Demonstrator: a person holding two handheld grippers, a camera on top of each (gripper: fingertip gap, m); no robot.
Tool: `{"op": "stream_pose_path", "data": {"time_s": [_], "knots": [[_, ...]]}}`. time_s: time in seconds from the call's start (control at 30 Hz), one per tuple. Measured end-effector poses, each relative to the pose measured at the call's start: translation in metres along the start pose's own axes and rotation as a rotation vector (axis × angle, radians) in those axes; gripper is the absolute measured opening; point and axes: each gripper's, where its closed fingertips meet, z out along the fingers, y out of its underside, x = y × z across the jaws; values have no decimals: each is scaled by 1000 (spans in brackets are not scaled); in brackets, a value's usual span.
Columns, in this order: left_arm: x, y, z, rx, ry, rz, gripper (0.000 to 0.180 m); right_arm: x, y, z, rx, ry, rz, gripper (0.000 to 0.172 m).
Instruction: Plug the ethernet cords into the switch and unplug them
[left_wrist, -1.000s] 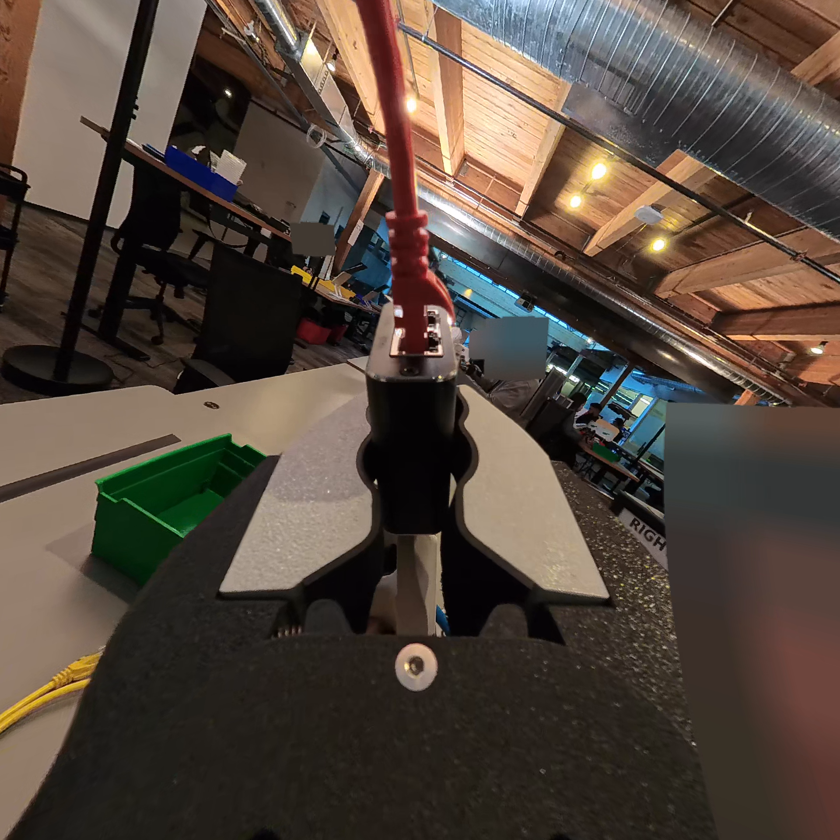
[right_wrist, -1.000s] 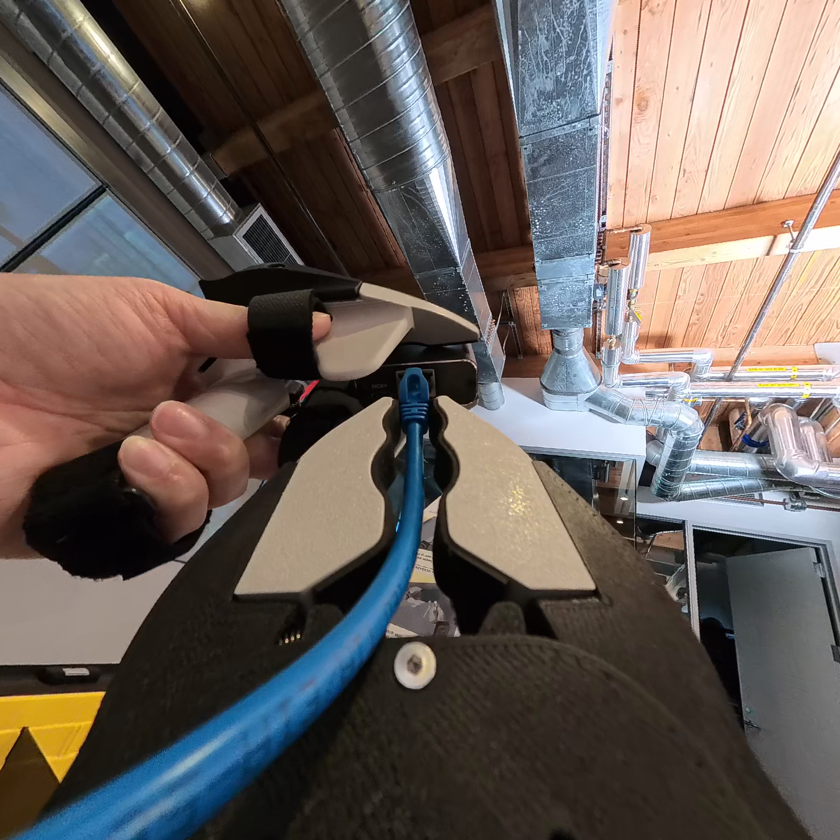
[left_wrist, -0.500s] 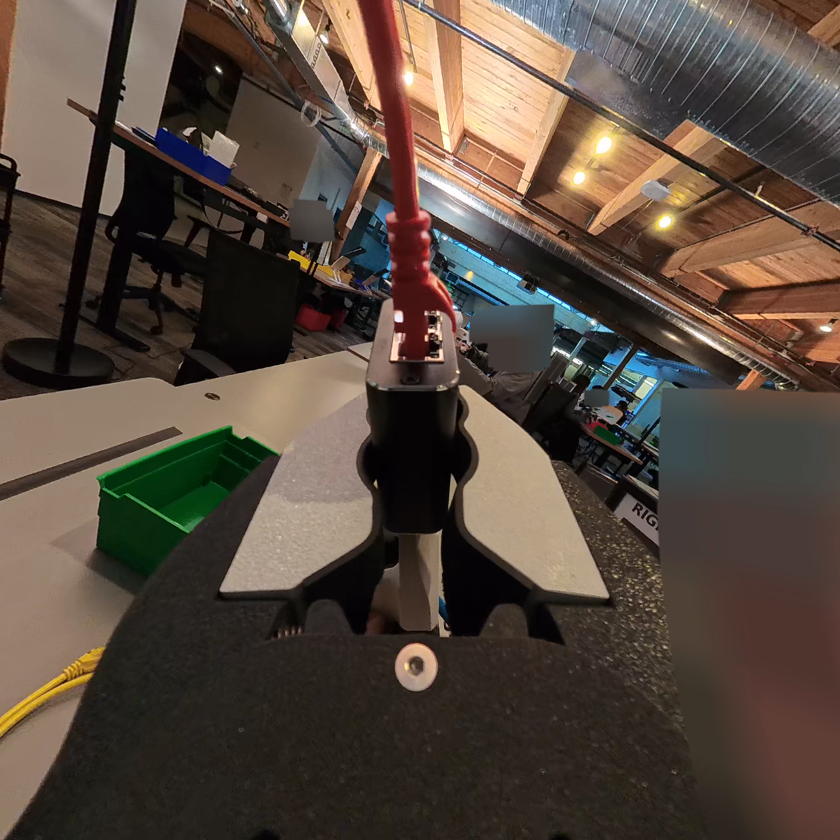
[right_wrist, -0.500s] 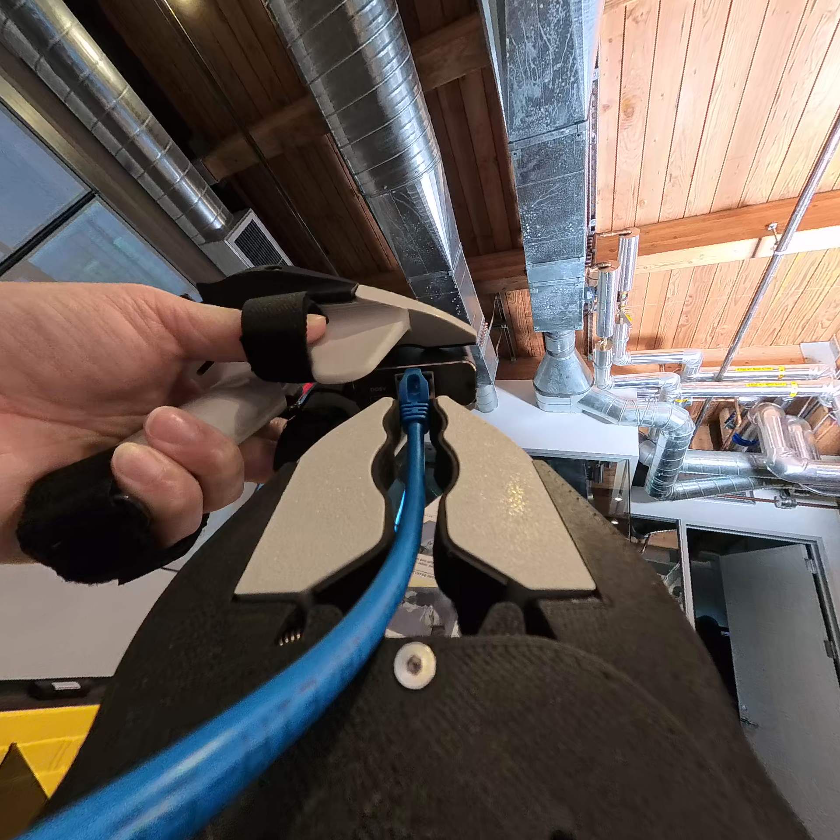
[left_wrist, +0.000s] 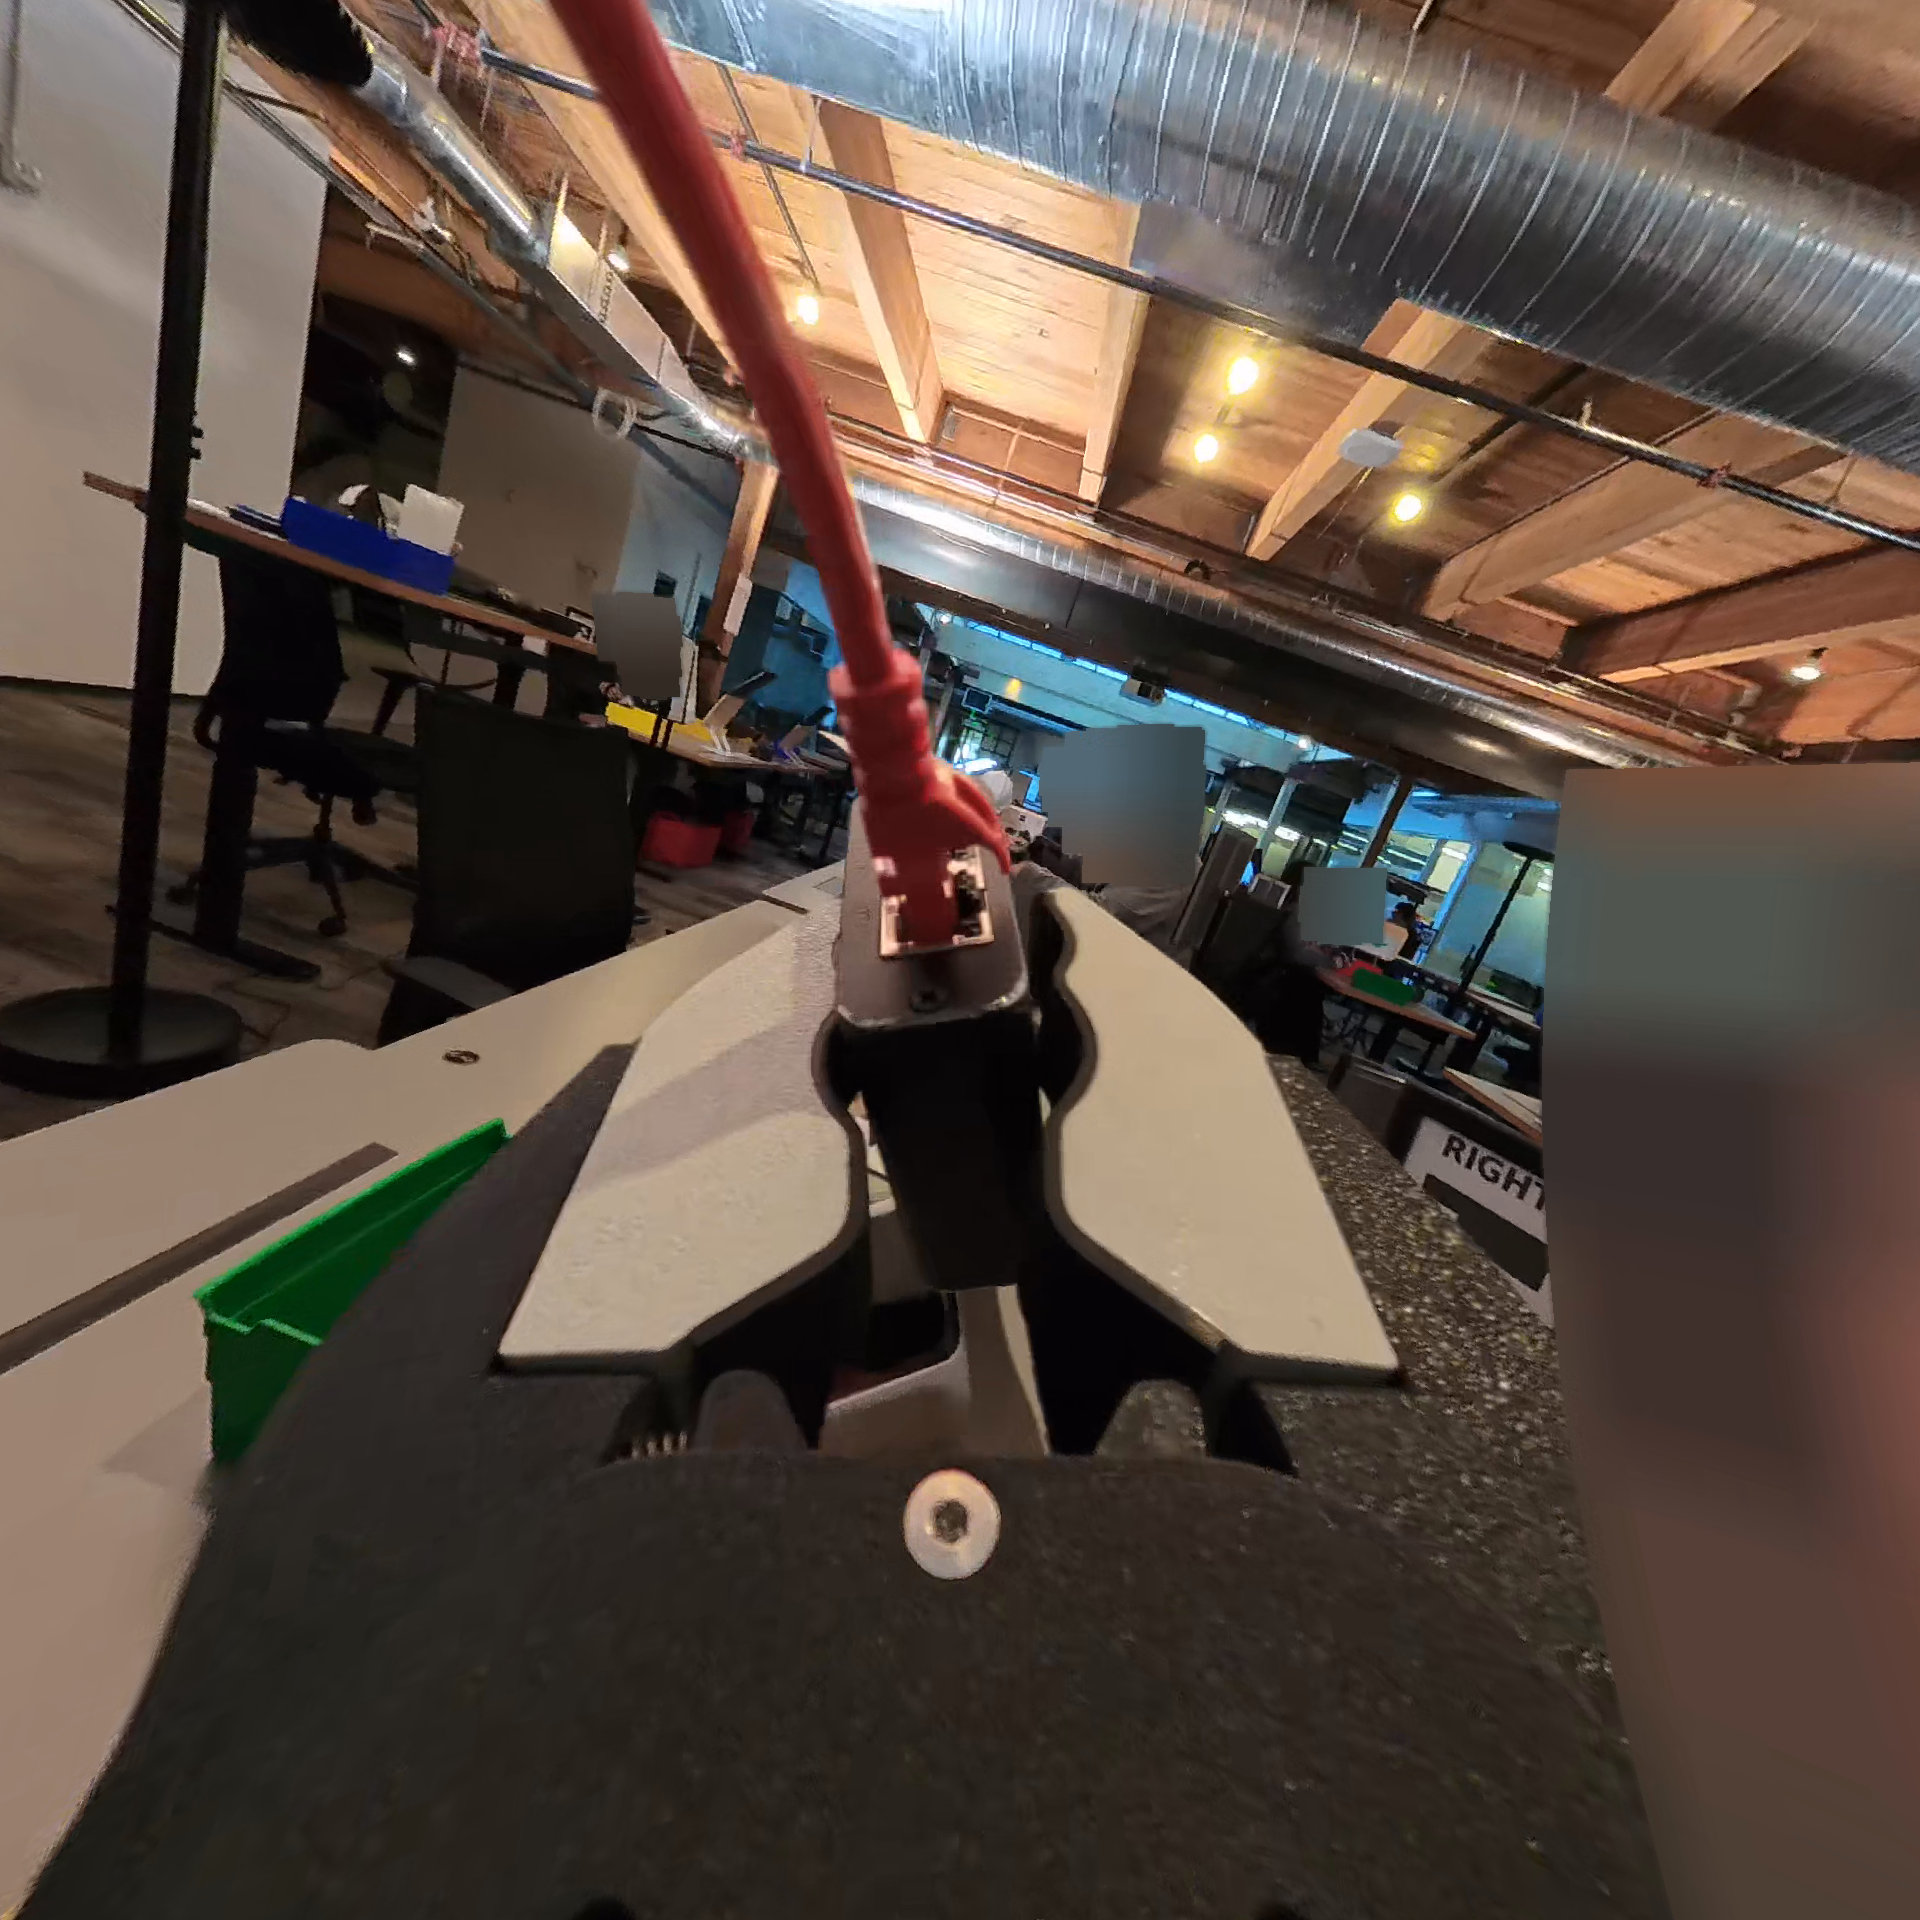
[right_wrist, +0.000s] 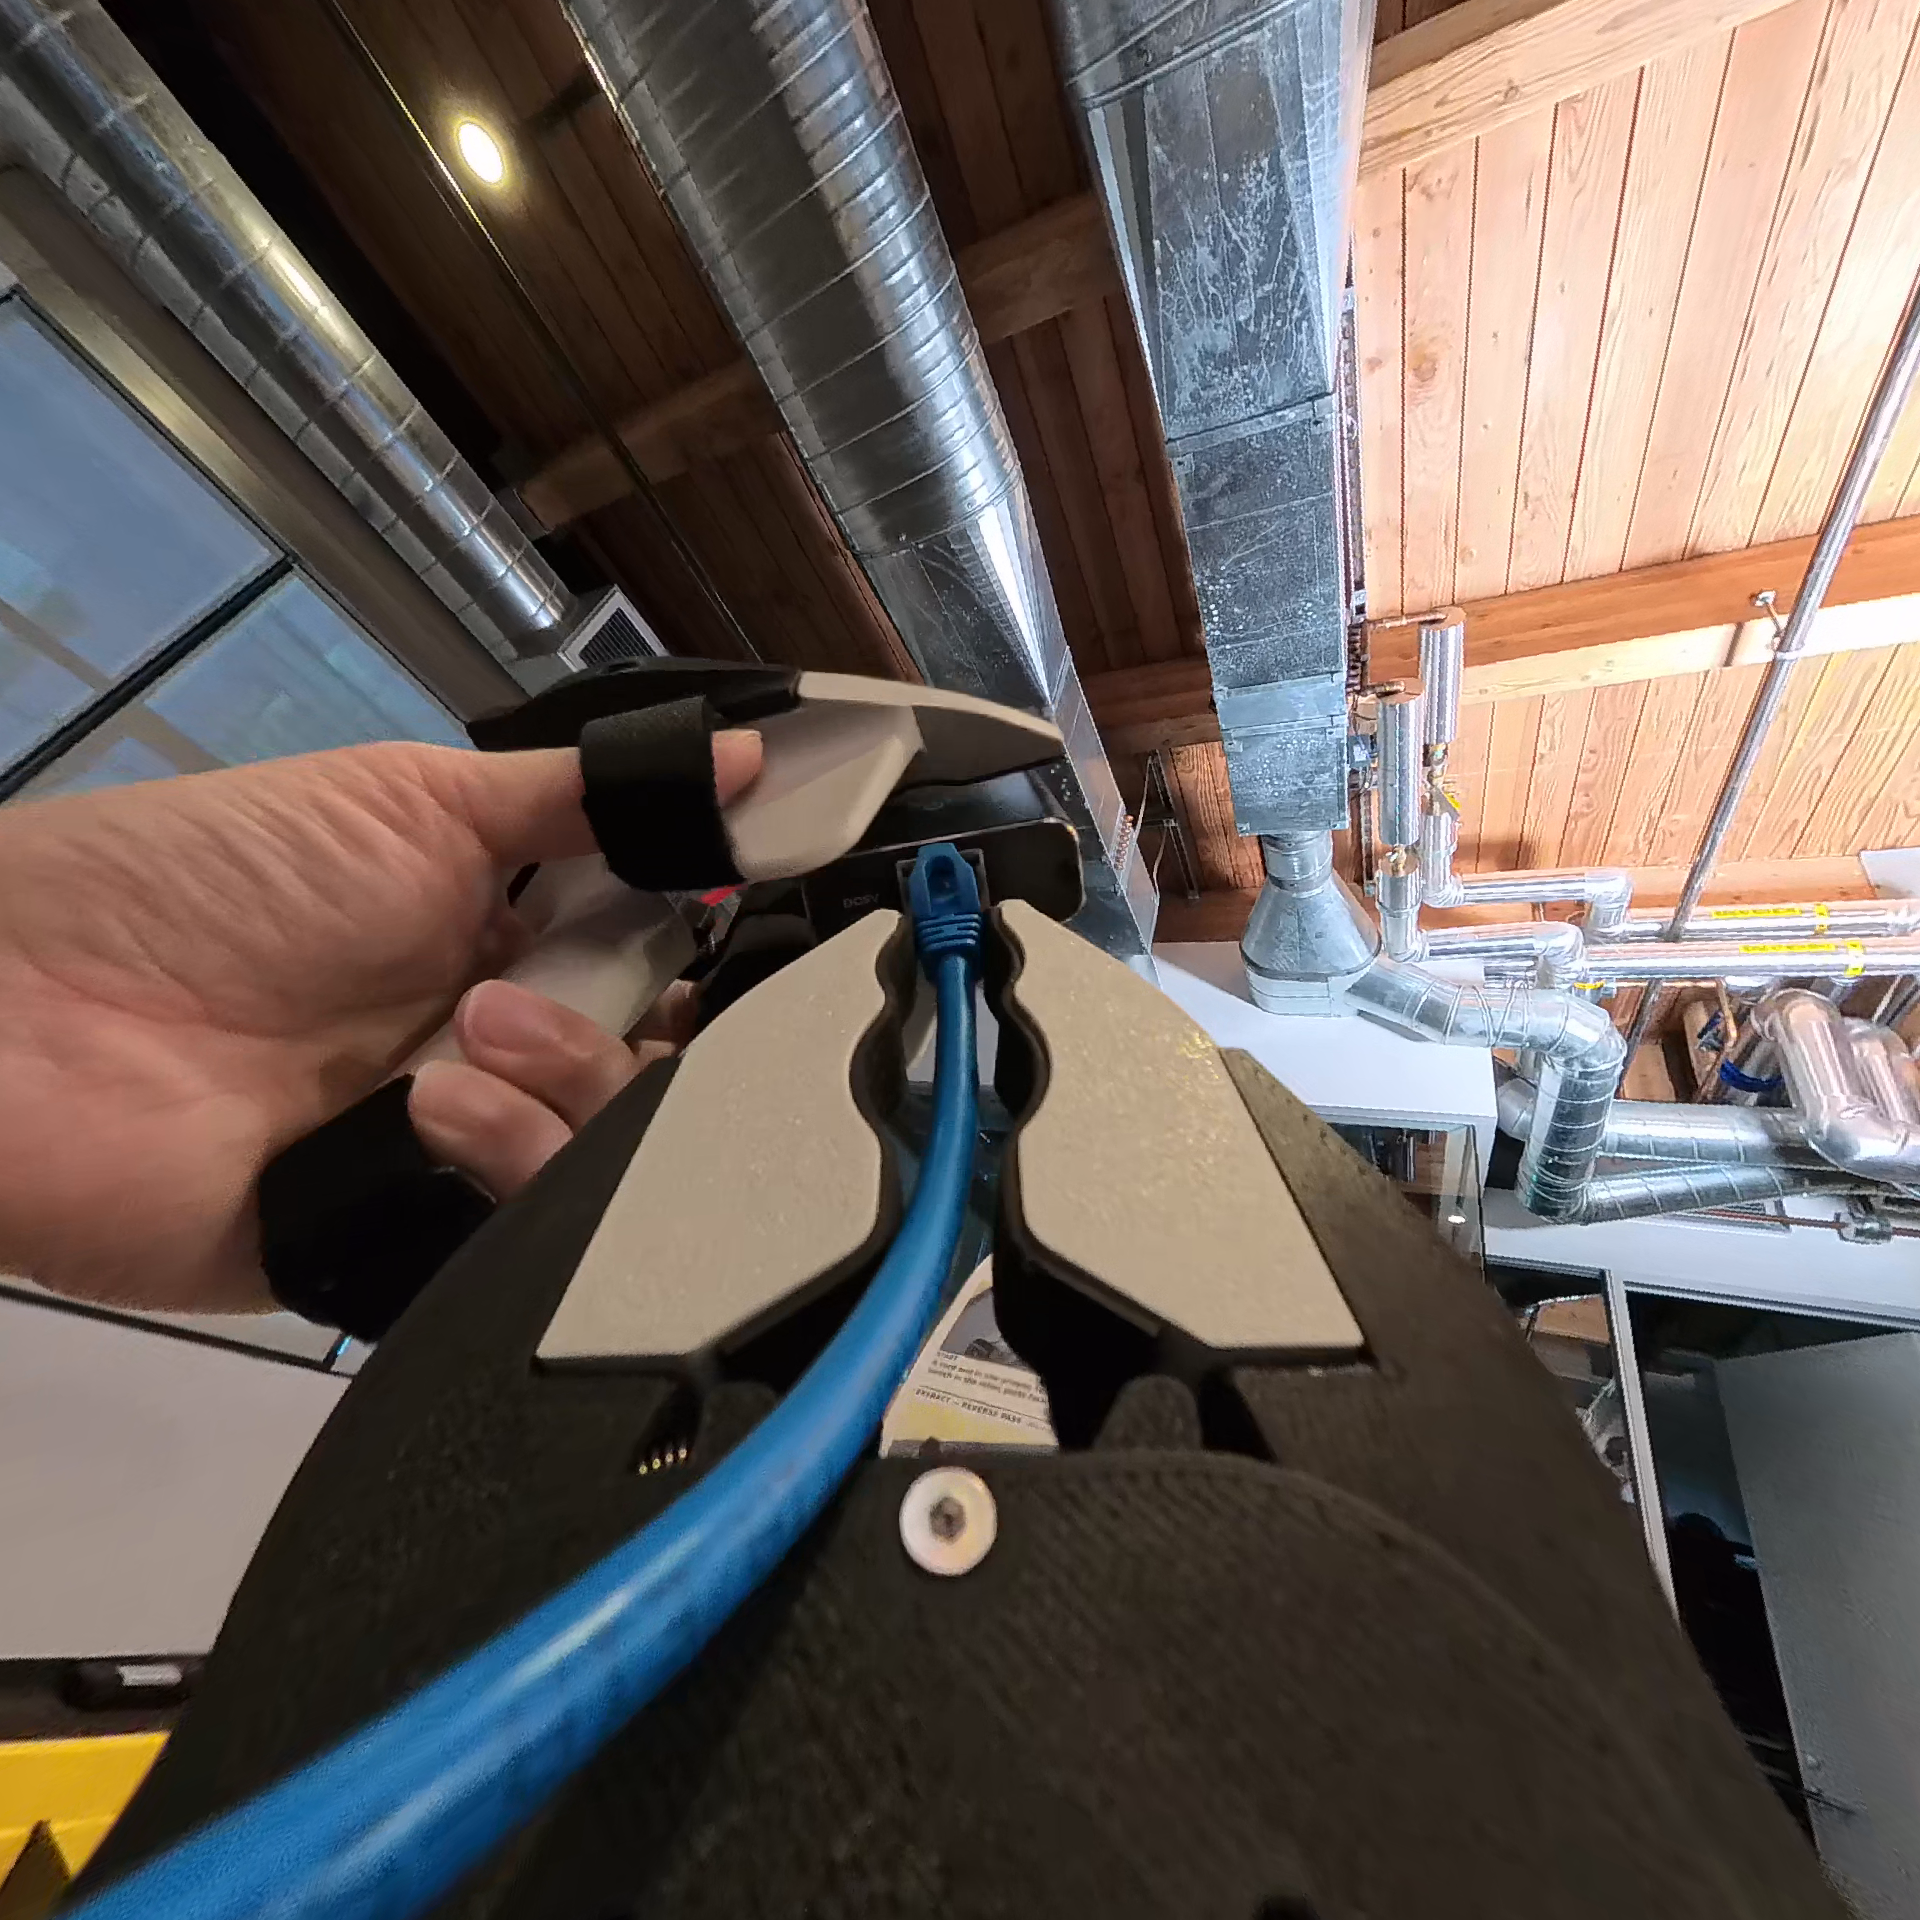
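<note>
I have the switch (left_wrist: 940, 1039) clamped in my left gripper (left_wrist: 935, 997), raised off the table (left_wrist: 156, 1195) with its narrow end pointing away from me along the fingers. The jaws stand part-way open, as wide as the black body, and both pads press its sides. A red cord (left_wrist: 790, 436) is plugged into the port on top and rises up and to the left.

My right gripper (right_wrist: 951, 940) comes at the switch (right_wrist: 1029, 862) from the opposite face. The blue cord (right_wrist: 940, 1122) runs straight up the middle between those fingers, its long axis in line with them and with the port dead ahead — so any pull or push goes along that one line. The blue plug (right_wrist: 940, 899) looks seated in its socket, though the gripper tips hide the lower part and I can't be sure it is fully home. The right jaws are nearly closed around the cord just behind the boot; the pads appear to pinch it, but the dark recess between them makes the contact hard to read.

My left hand (right_wrist: 260, 987) shows in the right view, wrapped around the left gripper's handle — the switch lies just beyond the right fingertips, nearly touching.

A green bin (left_wrist: 312, 1278) sits on the table to the left.
</note>
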Motion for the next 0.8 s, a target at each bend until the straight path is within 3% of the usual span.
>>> {"op": "stream_pose_path", "data": {"time_s": [0.23,0.43,0.67,0.8], "knots": [[-10,4,-2,-36,-8,-57,27,0,11,-1,-32,-7,5,13],[-11,7,-4,-79,-55,19,27,-2,14,-2,-42,-19,-26,13],[-9,7,-11,-89,-13,-41,27,-8,12,-1,-26,-59,-32,13],[-22,0,-19,-36,-45,-82,27,-12,25,4,-97,-88,10,13]]}}
